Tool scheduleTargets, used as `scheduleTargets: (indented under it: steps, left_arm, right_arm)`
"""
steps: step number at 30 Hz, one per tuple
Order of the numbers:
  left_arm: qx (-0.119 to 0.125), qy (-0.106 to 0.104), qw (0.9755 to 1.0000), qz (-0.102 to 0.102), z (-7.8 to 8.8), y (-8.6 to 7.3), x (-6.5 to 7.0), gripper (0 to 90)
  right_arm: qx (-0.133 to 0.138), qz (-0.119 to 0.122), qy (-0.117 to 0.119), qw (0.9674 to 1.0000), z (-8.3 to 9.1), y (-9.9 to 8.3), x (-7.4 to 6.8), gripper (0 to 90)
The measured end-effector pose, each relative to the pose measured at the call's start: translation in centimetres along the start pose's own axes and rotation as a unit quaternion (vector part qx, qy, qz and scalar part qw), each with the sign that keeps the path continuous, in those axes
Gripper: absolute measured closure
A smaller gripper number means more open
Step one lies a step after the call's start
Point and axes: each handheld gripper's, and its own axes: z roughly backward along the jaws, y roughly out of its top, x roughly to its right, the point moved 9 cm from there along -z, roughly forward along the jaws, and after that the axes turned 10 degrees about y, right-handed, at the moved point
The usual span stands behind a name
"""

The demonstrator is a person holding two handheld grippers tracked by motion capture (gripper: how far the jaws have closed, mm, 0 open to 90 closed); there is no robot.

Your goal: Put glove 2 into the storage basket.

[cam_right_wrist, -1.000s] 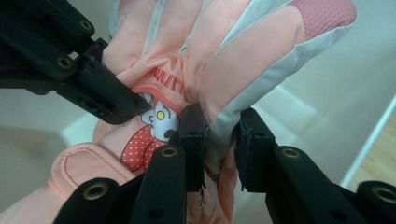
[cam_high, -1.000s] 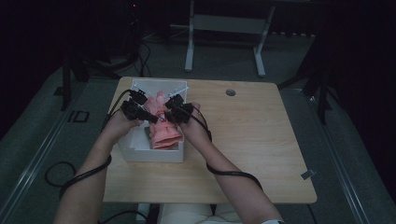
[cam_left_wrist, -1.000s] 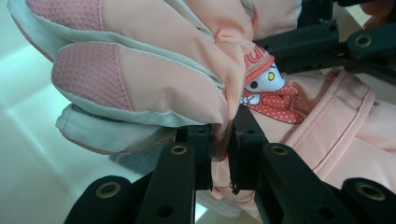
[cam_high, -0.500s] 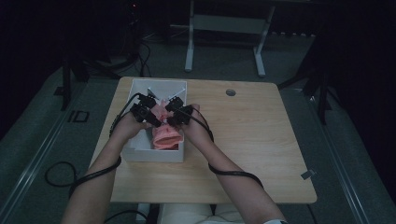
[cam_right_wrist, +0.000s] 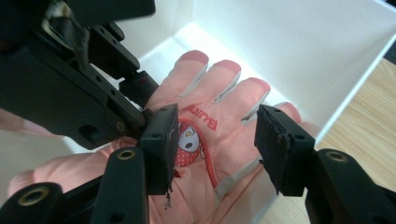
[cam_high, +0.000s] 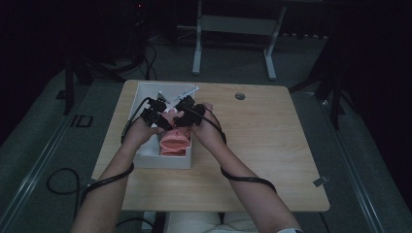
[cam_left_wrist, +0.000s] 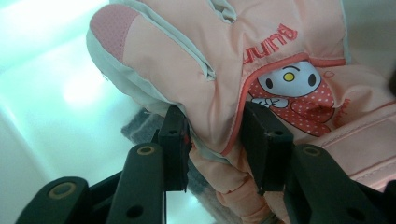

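Peach-pink glove [cam_left_wrist: 280,42] with red polka-dot cartoon patch, white box [cam_right_wrist: 289,32], black grippers.

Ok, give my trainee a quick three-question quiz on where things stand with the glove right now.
1. True or false: the pink glove lies inside the white box.
2. What picture is printed on the glove?
3. The right gripper has its jaws: A) clamped on the glove, B) apart above it, C) on the table.

Key: 1 true. 2 a white cartoon face on red polka dots. 3 B.
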Motion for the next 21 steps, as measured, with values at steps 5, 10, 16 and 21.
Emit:
scheduleTargets:
  steps: [5,10,16,21]
  left_arm:
    - [0.017,0.002,0.9997,0.017,0.9,0.0,-0.8,56.4]
    - [0.027,0.006,0.9993,0.023,1.5,0.1,-1.2,54.3]
    - [0.065,0.002,0.9969,0.044,2.8,0.3,-1.8,49.0]
    - [0.097,0.010,0.9942,0.044,4.3,0.7,-1.9,49.0]
  right_arm:
    - [0.017,-0.003,0.004,0.9998,1.2,0.0,0.3,48.0]
    - [0.025,-0.004,0.008,0.9997,2.0,-0.3,0.3,47.1]
    - [0.036,-0.008,0.016,0.9992,2.8,-0.4,0.5,45.5]
    - [0.043,-0.006,0.025,0.9988,3.4,-0.5,0.5,43.4]
